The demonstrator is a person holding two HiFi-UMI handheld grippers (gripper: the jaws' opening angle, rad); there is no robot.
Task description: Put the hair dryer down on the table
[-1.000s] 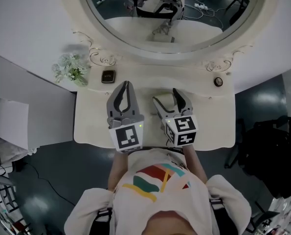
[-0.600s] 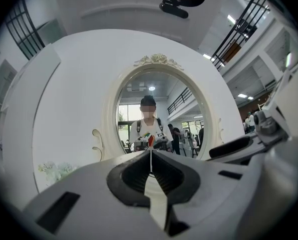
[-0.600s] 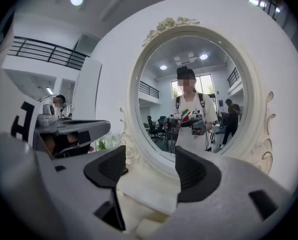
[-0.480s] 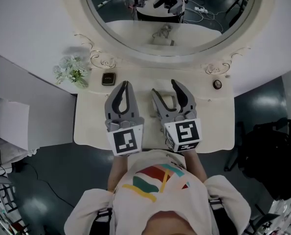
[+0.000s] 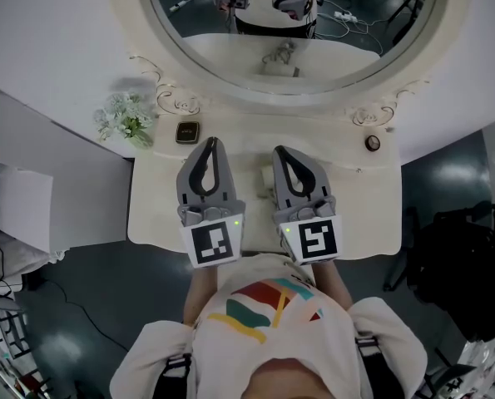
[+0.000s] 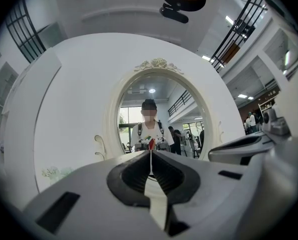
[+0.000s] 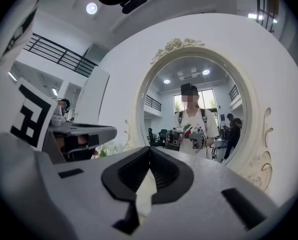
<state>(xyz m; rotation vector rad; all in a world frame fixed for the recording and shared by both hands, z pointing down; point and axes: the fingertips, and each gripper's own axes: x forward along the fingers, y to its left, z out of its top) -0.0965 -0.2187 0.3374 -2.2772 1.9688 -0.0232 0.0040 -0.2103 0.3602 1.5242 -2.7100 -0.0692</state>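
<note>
Head view, right hand-held gripper (image 5: 279, 150) forward, closed

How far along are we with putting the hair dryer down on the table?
Done, apparently: neither gripper holds anything. The left gripper and right gripper are both shut on nothing above the table. In hand: nothing. Left: confirm the dryer. I can't clearly make it out; only a pale shape beside the right gripper might be it.
</note>
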